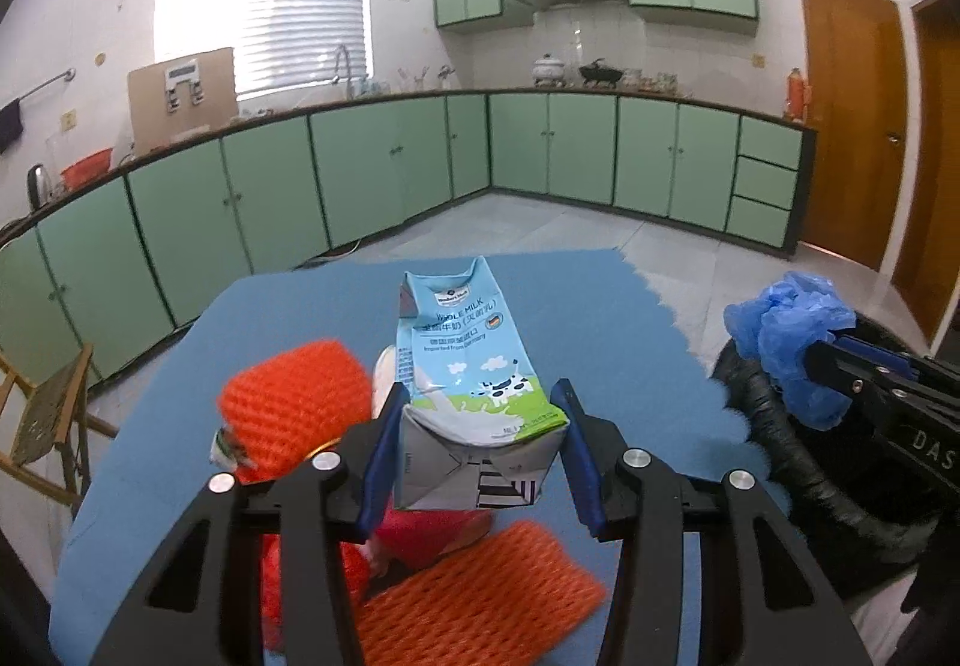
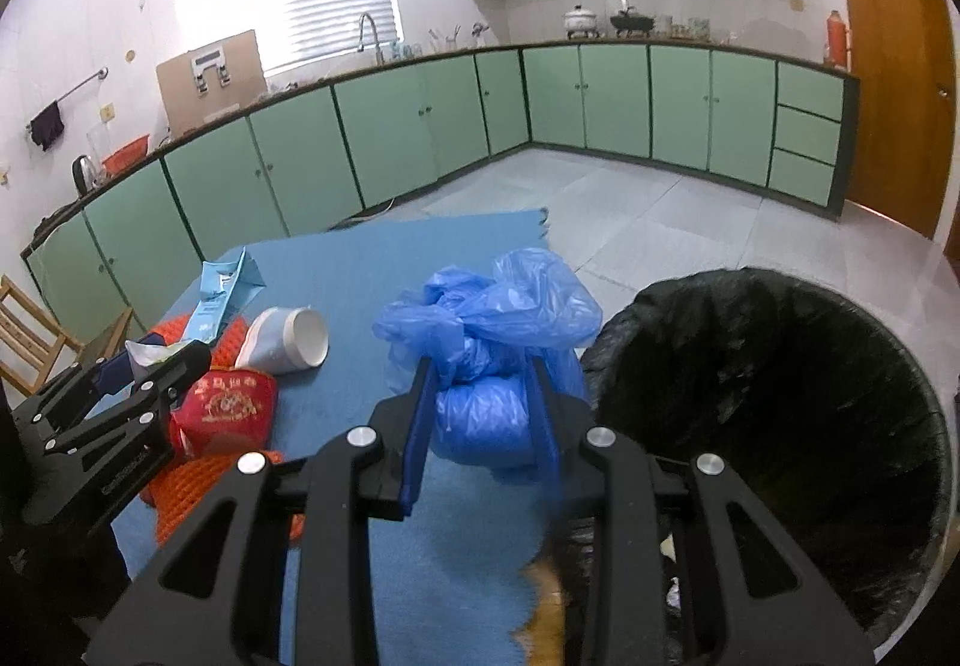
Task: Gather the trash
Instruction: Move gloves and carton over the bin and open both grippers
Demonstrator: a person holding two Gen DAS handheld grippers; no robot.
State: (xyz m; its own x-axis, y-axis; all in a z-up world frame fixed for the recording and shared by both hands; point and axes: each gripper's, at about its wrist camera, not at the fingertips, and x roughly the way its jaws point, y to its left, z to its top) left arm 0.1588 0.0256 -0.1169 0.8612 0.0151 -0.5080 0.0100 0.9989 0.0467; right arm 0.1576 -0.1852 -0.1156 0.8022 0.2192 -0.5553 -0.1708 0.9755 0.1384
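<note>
My left gripper (image 1: 480, 402) is shut on a flattened light-blue milk carton (image 1: 468, 360), lifted above the blue table mat (image 1: 570, 306). Under it lie an orange foam net (image 1: 294, 402), a second orange net (image 1: 480, 600) and a red packet (image 1: 432, 534). My right gripper (image 2: 480, 366) is shut on a crumpled blue plastic bag (image 2: 486, 330), held over the mat beside the bin. The black-lined trash bin (image 2: 780, 414) stands open at the right. The right wrist view also shows the left gripper (image 2: 144, 366) with the carton (image 2: 222, 294), and a white paper cup (image 2: 288, 342) on its side.
The bin (image 1: 798, 462) sits off the mat's right edge, its liner folded over the rim. A wooden chair (image 1: 48, 426) stands left of the table. Green cabinets (image 1: 372, 174) and a tiled floor (image 2: 630, 198) lie beyond; a wooden door (image 1: 852, 120) is at the far right.
</note>
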